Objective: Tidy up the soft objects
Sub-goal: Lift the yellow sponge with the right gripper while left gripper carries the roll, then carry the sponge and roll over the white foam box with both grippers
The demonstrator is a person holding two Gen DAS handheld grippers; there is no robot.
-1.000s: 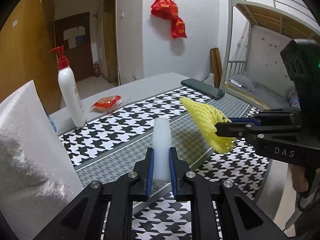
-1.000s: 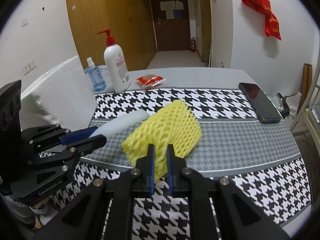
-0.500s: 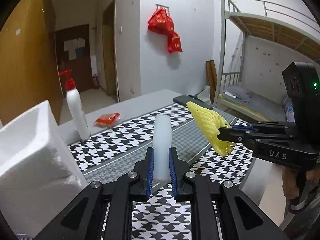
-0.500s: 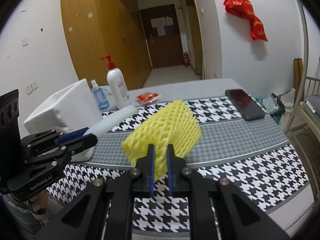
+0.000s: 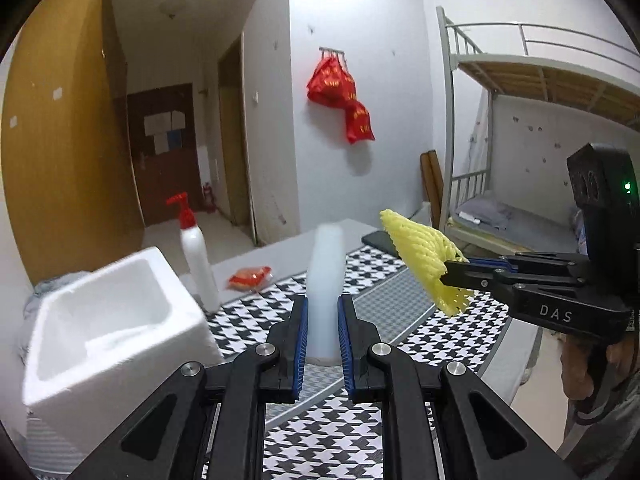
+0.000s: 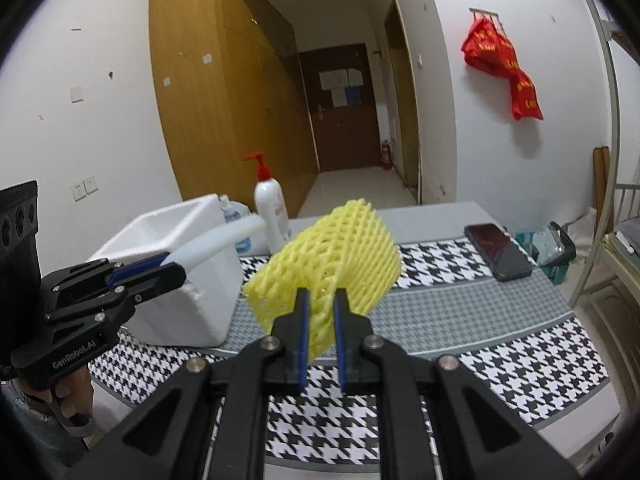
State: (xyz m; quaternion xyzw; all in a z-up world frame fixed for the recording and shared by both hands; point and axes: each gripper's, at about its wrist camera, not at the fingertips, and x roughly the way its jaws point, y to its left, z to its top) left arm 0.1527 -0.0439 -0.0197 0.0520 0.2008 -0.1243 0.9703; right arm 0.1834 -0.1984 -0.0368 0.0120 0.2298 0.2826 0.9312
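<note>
My left gripper (image 5: 322, 312) is shut on a white foam tube (image 5: 326, 280) that sticks out forward, held in the air above the table. In the right wrist view the same gripper (image 6: 176, 266) and tube (image 6: 216, 240) hang over the near corner of an open white foam box (image 6: 168, 236). My right gripper (image 6: 321, 300) is shut on a yellow foam net sleeve (image 6: 340, 248), also lifted off the table. From the left wrist view the right gripper (image 5: 454, 270) holds that yellow net (image 5: 424, 252) to the right of the tube. The foam box (image 5: 100, 320) sits left of my left gripper.
A houndstooth cloth (image 6: 500, 352) covers the table. A white pump bottle (image 6: 270, 208) and a small blue bottle (image 6: 236, 220) stand behind the box. A red snack packet (image 5: 250, 276) and a black phone (image 6: 498, 252) lie further back. A bunk bed (image 5: 540, 80) stands to the right.
Both grippers have risen and pulled back from the table with their objects still held. The foam box's open top has come into view on the left.
</note>
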